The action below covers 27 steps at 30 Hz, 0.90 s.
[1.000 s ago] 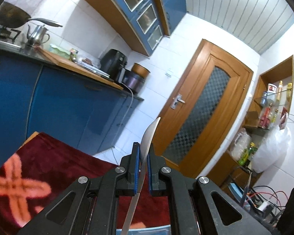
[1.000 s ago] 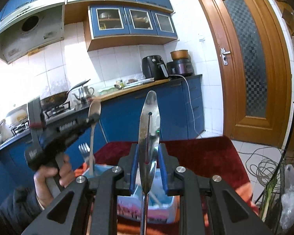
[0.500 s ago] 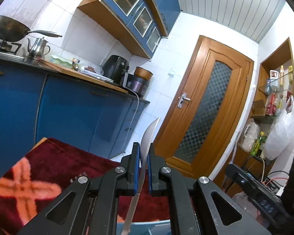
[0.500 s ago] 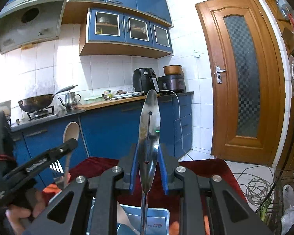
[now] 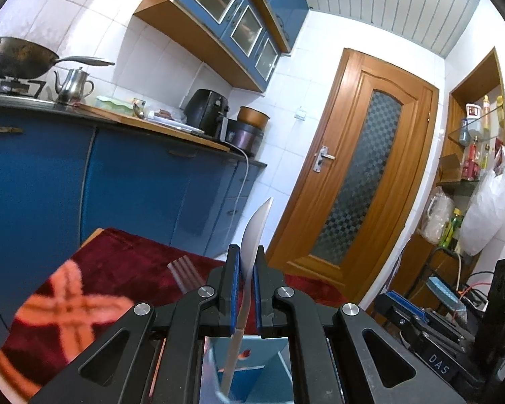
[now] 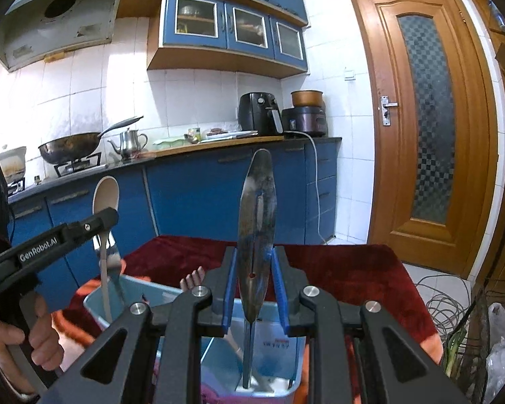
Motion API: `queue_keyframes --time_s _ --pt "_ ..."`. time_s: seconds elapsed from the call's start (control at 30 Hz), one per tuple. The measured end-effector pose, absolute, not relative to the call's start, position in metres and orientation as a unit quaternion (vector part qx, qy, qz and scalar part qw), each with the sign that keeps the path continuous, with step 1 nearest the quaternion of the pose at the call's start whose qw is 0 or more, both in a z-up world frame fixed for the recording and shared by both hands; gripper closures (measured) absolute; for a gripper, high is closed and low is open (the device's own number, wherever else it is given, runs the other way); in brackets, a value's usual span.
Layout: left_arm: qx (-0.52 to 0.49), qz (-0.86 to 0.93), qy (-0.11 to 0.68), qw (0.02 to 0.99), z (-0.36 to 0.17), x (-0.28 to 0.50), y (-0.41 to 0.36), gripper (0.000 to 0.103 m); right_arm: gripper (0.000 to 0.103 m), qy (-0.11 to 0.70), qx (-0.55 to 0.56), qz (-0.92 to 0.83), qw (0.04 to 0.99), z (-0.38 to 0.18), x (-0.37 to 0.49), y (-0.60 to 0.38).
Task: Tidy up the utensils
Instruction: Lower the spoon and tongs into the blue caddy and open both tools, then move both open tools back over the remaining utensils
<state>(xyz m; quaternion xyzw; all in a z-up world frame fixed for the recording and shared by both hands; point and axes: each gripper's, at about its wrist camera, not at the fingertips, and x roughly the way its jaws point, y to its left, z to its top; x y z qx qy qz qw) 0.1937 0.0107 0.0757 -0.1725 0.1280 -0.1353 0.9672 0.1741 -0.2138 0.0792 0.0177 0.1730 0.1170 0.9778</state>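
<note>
My left gripper (image 5: pixel 245 262) is shut on a pale spoon (image 5: pixel 254 235), held upright with its bowl up and its handle reaching down into a light blue bin (image 5: pixel 252 353). The right wrist view shows that gripper (image 6: pixel 109 217) and the spoon (image 6: pixel 106 195) at the left. My right gripper (image 6: pixel 254 266) is shut on a slotted metal spatula (image 6: pixel 257 219), blade up, handle down inside the blue bin (image 6: pixel 279 346). A fork (image 5: pixel 185 269) stands beside the spoon, its tines up.
The bin sits on a table with a dark red cloth (image 6: pixel 336 269) with orange crosses (image 5: pixel 67 306). Blue kitchen cabinets (image 6: pixel 192 195) stand behind. A wooden door (image 6: pixel 424 128) is at the right, with cables and bags on the floor (image 6: pixel 444 303).
Both grippers have come lower with their utensils. The spoon and the spatula handles now reach down into the blue bin. The left gripper has moved closer to the bin's left side.
</note>
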Motion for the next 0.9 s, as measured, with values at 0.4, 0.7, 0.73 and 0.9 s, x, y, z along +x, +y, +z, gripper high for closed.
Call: queue_keyframes --time_s 0.4,0.7,0.73,0.9 --pt "-0.165 -0.124 0.172 0.963 0.065 0.170 0.026 0.087 0.060 0.184 0.031 0.151 0.971 0.081 0.154 -0.207" --pt "-0.163 -0.133 0.200 0.957 0.070 0.150 0.030 0.056 0.048 0.196 0.051 0.141 0.969 0.091 0.127 -0.213" --pt "-0.162 -0.134 0.207 0.956 0.071 0.147 0.030 0.054 0.046 0.201 0.054 0.138 0.968 0.092 0.124 -0.214" --pt "-0.141 -0.126 0.235 0.953 0.073 0.129 0.027 0.048 0.040 0.222 0.073 0.139 0.962 0.093 0.106 -0.221"
